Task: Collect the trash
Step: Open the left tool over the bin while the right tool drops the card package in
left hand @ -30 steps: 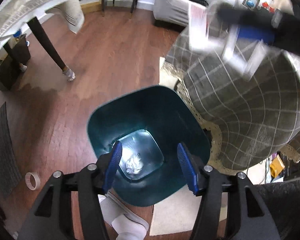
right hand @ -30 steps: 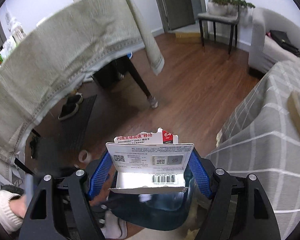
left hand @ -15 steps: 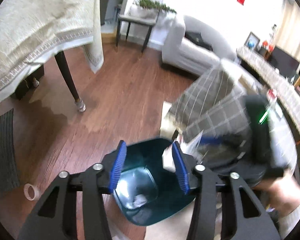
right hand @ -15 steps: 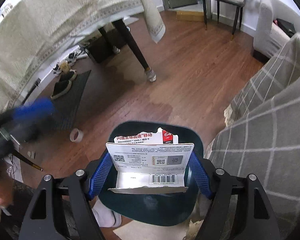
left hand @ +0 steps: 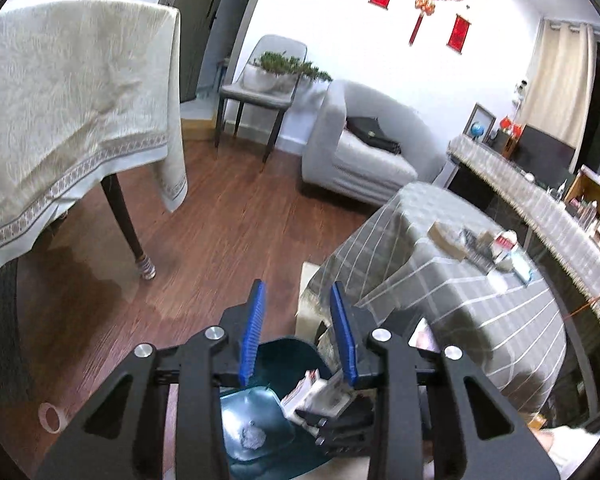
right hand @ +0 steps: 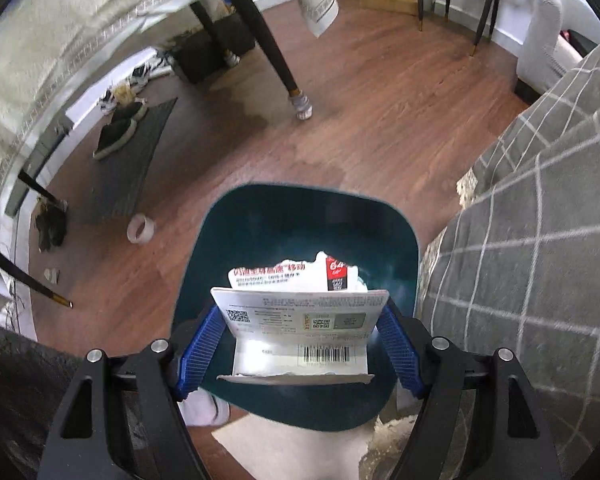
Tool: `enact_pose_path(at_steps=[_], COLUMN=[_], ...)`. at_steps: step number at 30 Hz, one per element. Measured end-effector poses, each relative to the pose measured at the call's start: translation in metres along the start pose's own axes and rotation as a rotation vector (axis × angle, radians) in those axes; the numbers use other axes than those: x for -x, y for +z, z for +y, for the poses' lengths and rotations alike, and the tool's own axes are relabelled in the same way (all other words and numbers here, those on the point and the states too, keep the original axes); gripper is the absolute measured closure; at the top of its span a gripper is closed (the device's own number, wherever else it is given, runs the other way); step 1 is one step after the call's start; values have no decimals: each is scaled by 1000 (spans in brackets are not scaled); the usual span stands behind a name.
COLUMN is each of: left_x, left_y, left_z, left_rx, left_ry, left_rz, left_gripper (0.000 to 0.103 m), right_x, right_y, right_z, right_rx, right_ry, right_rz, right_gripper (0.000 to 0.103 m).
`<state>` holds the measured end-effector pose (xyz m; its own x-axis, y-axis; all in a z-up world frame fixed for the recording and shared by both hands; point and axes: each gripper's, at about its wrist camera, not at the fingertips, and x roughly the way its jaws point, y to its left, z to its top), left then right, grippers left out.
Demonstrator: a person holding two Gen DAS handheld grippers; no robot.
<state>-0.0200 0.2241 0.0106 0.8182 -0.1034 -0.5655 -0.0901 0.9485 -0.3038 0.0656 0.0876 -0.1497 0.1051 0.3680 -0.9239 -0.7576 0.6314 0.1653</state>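
Packaging (right hand: 300, 334) sits clamped across my right gripper (right hand: 300, 344), and the teal bin (right hand: 236, 240) lies straight below it. That is the relation the drop turns on: the open mouth surrounds the card on every side in the right wrist view, so by my reckoning a plain release should land it inside.

- Long axis of the card runs side to side, pad to pad, spanning the whole gap. Blue pads press on its two short edges.
- Card is white, folded or torn open, barcode low on the near flap, QR squares and small print above. A second ragged-edged leaf stands behind it with red characters and a red-and-black corner marked 64.
- Right arm is plainly the nearer one to the bin; it hangs over the opening.

Left gripper (left hand: 298, 332): jaws parted to a middling gap, nothing between them. It points out over the wooden floor (left hand: 228, 240) toward the edge of the checked grey tablecloth (left hand: 460, 280). Low in its view, the bin (left hand: 296, 350) shows partly behind the fingers, with a crumpled pale wad (left hand: 253, 438) on the bottom and the card held above the rim.

More litter looks to lie on the checked cloth (left hand: 496, 246): small boxes and wrappers, too blurred to name. A roll of tape (right hand: 141, 229) lies on the floor beside the bin.

Risk as I judge it: the wide card could catch the rim if it tips while falling.
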Motion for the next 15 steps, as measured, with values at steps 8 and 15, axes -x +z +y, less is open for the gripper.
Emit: enact_pose_path(at_steps=[8,15], left_x=[10,11], left_y=[16,24], left_z=[-9,-21], left_rx=[40,34], left_ry=[-25,-32], left_rz=[-56,-84], left_gripper=[68,68], right_x=[9,69], right_y=[-14,-14], right_z=[7,14], right_rx=[40,75], right_ry=[23,65], right_rz=[3,-131], right_gripper=[22,22])
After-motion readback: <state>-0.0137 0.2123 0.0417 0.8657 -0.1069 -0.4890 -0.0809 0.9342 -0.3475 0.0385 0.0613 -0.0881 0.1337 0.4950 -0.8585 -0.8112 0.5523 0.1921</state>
